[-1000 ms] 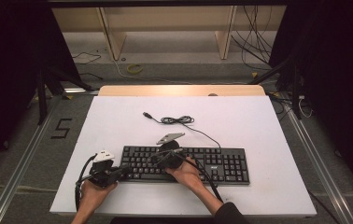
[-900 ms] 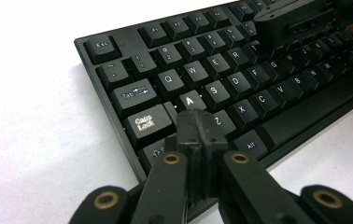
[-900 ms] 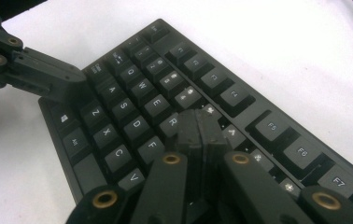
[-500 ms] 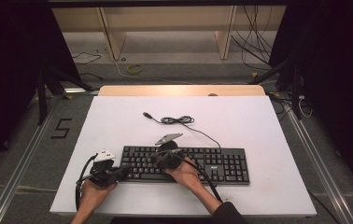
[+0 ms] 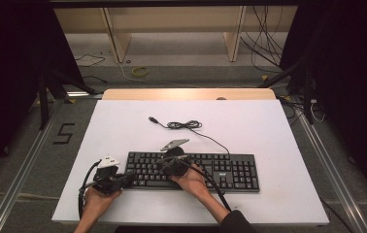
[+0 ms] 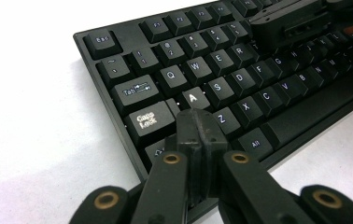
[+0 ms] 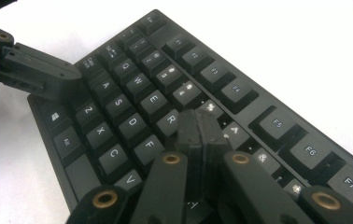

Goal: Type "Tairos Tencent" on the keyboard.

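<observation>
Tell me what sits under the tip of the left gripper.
The left gripper, jaws shut, is over the keyboard's left end, its tip between the A key and the Z key. The key directly beneath the tip, likely the left Shift, is mostly covered.

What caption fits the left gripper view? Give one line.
Left gripper, jaws shut, tips over the black keyboard near the A key.
</observation>
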Available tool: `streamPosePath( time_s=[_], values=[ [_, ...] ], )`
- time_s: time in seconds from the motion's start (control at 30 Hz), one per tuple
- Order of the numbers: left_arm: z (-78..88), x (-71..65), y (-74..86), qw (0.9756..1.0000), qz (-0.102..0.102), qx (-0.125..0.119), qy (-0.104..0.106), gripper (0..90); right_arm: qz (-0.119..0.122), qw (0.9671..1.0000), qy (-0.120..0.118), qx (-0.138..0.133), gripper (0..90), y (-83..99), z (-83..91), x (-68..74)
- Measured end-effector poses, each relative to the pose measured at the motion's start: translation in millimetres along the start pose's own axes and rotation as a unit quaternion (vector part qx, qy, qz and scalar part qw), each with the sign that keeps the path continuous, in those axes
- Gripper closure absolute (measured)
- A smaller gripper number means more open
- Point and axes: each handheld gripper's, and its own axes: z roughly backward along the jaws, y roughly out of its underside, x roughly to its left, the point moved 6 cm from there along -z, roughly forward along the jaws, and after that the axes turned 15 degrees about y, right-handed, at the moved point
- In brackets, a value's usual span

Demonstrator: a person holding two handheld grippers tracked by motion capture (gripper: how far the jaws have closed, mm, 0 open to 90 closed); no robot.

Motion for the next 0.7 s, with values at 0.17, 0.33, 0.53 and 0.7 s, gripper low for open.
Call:
streamPosePath(
  time_s=[0.17,0.33,0.53,0.7],
  values=[
    [3.4,-2.9,-2.6,0.9999,-0.006,-0.009,0.002,85.5,-0.012,0.9998,-0.009,-0.015,89.0,-3.1,6.2,-1.5],
    [4.8,-5.2,-5.2,0.9998,-0.005,-0.019,0.002,81.5,-0.012,0.9993,-0.014,-0.032,86.9,-6.8,14.6,-2.4],
    [7.3,-7.1,-8.8,0.9993,-0.004,-0.037,0.009,71.5,-0.019,0.9989,-0.018,-0.040,81.3,-7.5,21.0,-5.5],
    [7.9,-8.8,-11.5,0.9989,-0.008,-0.044,0.012,64.8,-0.020,0.9985,-0.024,-0.045,75.1,-6.9,26.8,-6.0]
  ],
)
